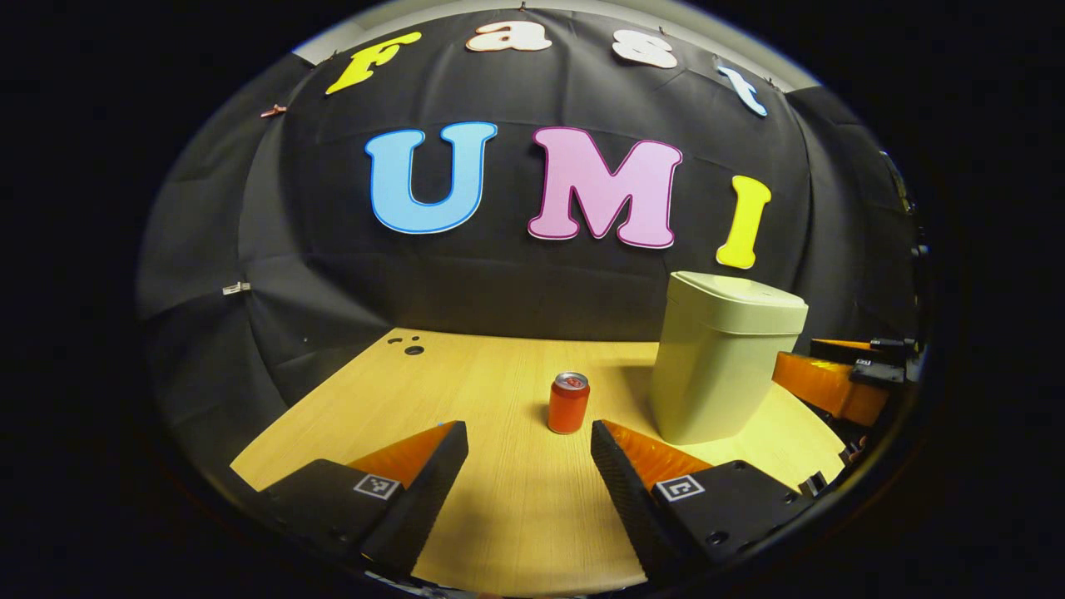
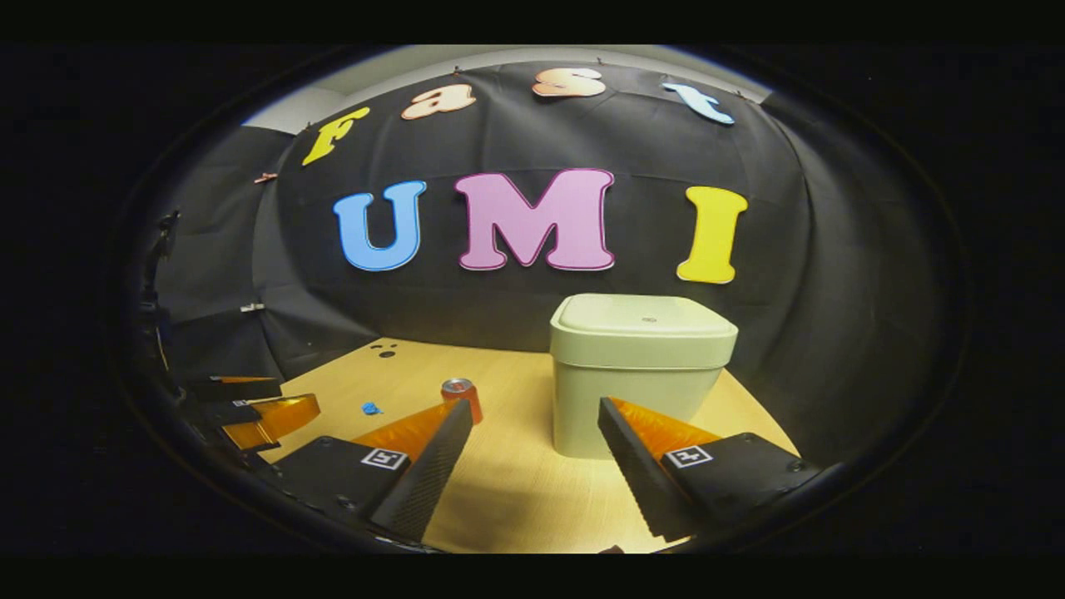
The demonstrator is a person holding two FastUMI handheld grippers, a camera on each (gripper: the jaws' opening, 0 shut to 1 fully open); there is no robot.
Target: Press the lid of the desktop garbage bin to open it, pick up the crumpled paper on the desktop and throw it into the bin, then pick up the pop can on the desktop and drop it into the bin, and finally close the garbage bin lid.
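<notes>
The pale green bin stands on the wooden table with its lid shut. An orange-red pop can stands upright just left of it. My left gripper is open above the table, a short way before the can. In the right gripper view the bin and its closed lid sit straight ahead of my open right gripper. The can shows partly behind its left finger. A small blue crumpled scrap lies left of the can.
The right gripper shows at the far right edge of the left gripper view, beside the bin. The left gripper shows low at the left of the right gripper view. Small dark holes mark the table's back left corner.
</notes>
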